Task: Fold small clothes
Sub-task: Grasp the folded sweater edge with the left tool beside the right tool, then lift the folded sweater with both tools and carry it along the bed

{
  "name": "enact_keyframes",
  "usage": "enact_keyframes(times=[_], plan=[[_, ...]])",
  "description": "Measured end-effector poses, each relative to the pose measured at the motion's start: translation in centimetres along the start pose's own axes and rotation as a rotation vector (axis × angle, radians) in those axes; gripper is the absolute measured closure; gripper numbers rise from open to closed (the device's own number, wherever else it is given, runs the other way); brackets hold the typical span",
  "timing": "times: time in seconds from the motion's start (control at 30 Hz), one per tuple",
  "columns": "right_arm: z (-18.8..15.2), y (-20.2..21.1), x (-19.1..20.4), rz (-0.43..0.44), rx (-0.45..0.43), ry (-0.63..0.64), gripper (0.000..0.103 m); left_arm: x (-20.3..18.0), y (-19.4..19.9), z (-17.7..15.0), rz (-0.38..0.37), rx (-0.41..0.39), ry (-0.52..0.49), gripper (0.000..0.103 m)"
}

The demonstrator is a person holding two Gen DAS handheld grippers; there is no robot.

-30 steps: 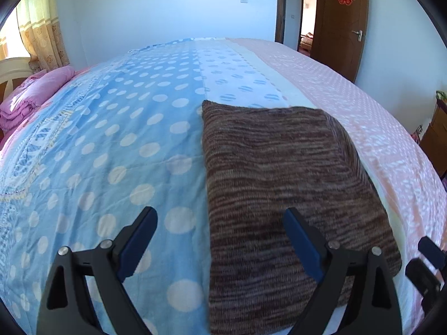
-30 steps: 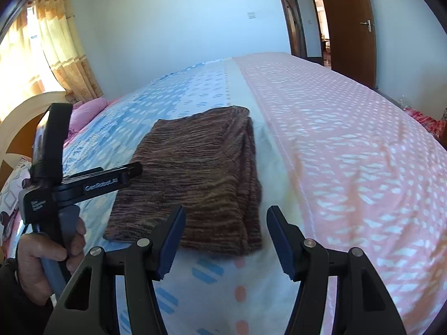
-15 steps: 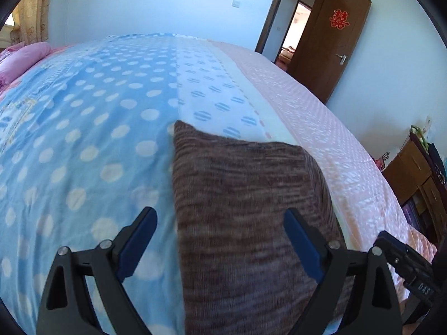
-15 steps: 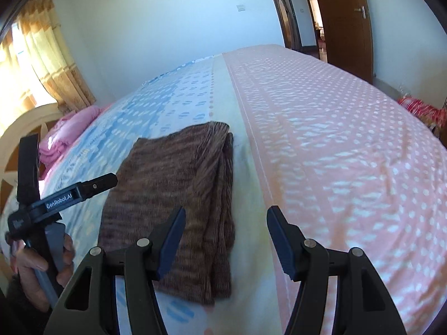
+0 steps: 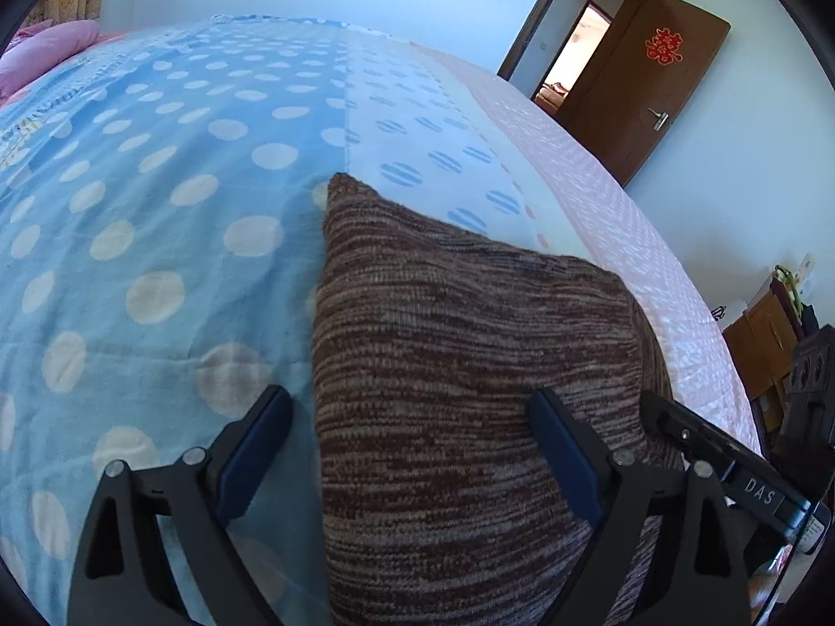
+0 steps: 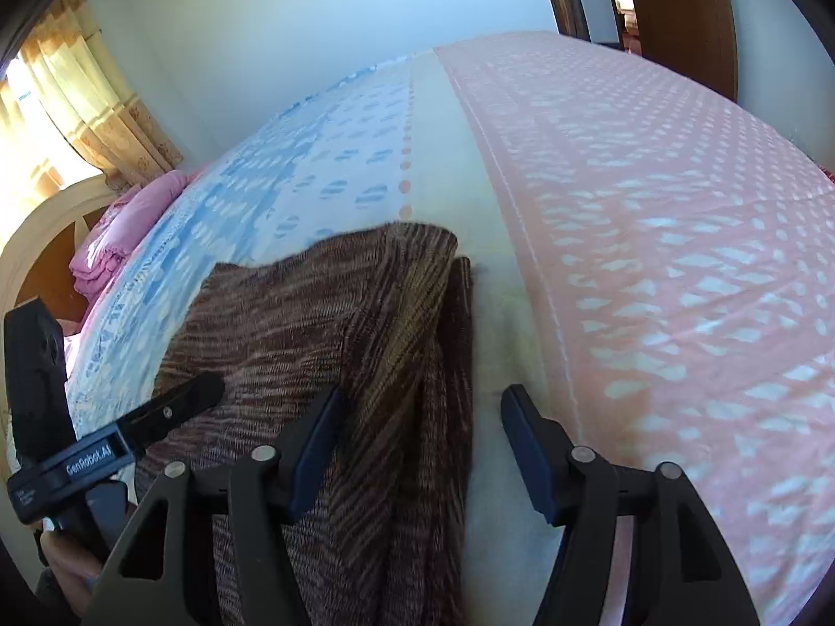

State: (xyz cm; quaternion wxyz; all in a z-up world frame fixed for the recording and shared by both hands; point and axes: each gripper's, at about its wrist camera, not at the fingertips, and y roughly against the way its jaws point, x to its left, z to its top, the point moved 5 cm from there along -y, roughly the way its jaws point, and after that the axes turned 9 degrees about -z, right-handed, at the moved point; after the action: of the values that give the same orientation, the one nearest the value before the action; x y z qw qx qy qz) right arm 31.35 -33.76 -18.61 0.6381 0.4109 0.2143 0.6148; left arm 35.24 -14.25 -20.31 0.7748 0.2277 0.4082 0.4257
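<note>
Left wrist view: low, close over the bed (image 5: 156, 219), facing the door (image 5: 642, 104) at 1 o'clock. Right wrist view: equally near, facing the far wall. Both share the brown knit garment (image 5: 469, 391) (image 6: 313, 323).

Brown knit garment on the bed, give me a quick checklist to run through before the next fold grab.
1. Left gripper open: ok, both fingers spread wide.
2. Right gripper open: ok, nothing between its fingers.
3. Left gripper straddles the near left edge of the brown knit garment: ok, one finger over the bedsheet, the other over the knit.
4. Right gripper straddles the garment's layered right edge: ok, left finger over knit, right finger over sheet.
5. Garment lies flat: not ok, the far part looks raised in the right wrist view.
6. Fingers touching the fabric: cannot tell.
</note>
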Motion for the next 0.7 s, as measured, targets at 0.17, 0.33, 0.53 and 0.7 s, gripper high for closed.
enact_keyframes(times=[0.17, 0.33, 0.53, 0.7], plan=[[0.3, -0.5, -0.1, 0.033, -0.009, -0.011, 0.029, -0.1, -0.1, 0.1, 0.006, -0.002, -0.008, 0.011], [0.9, -1.2, 1.5, 0.148, 0.035, 0.013, 0.026, 0.0, 0.0, 0.1, -0.021, -0.012, 0.002, 0.024], [1.1, -2.4, 3.6, 0.118, 0.063, 0.131, 0.024, -0.1, -0.1, 0.2, -0.042, -0.012, -0.002, 0.032], [0.5, -1.8, 4.8, 0.095, 0.008, 0.154, 0.065, -0.3, 0.0, 0.2, -0.029, -0.035, -0.010, 0.047]])
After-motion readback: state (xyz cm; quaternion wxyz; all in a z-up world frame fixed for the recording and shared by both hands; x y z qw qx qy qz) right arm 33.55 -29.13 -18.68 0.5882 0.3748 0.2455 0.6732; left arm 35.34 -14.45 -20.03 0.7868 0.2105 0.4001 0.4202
